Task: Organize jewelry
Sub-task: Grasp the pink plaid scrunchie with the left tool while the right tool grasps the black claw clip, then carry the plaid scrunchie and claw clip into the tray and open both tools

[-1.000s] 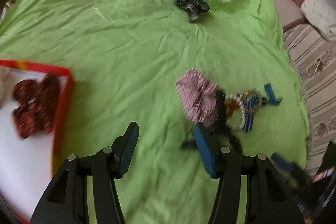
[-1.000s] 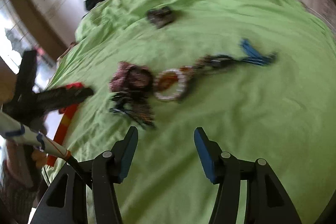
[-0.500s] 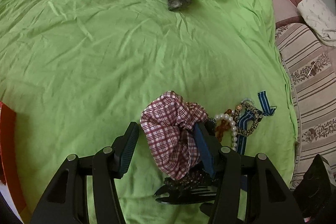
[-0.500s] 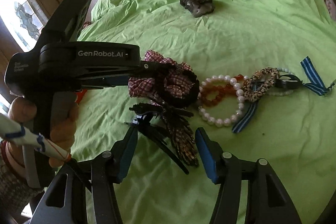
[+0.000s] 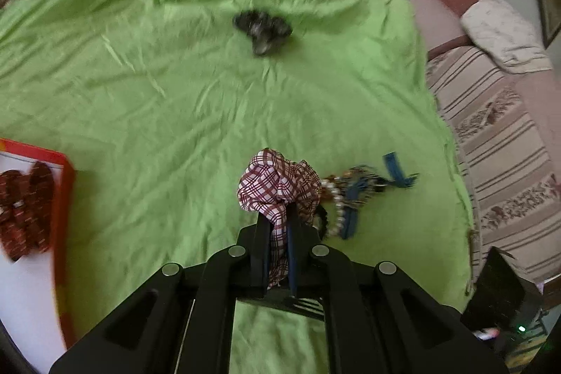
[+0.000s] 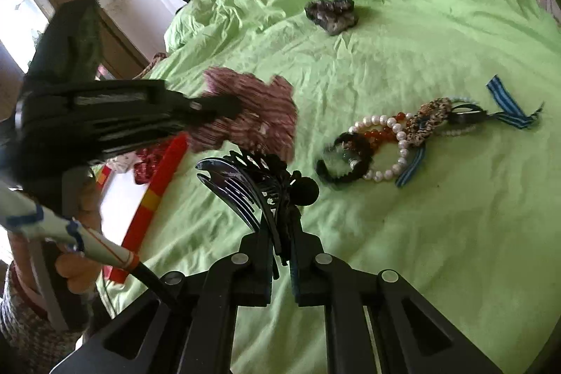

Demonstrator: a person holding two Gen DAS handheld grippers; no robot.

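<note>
My left gripper (image 5: 279, 219) has its jaws closing tight on a red-and-white plaid scrunchie (image 5: 277, 184), held above the green sheet. In the right wrist view that scrunchie (image 6: 256, 114) is a blur at the left gripper's tip. My right gripper (image 6: 282, 230) is closing on a black hair claw clip (image 6: 245, 184), whose teeth stick out to the left. On the sheet lie a pearl bracelet (image 6: 389, 135), an orange bead bracelet (image 6: 380, 133), a leopard-print band (image 6: 427, 118), a black band (image 6: 336, 163) and a blue striped ribbon (image 6: 505, 104).
A dark scrunchie (image 5: 263, 27) lies alone farther up the sheet. A red-rimmed white box (image 5: 65, 198) at the left holds red pieces (image 5: 24, 209). A striped mattress (image 5: 498, 135) borders the right. A person's hand (image 6: 77, 265) holds the left gripper.
Both grippers went from open to shut. The left took the plaid scrunchie and lifted it; the right took the black claw clip off the sheet. The red box is back in the left view.
</note>
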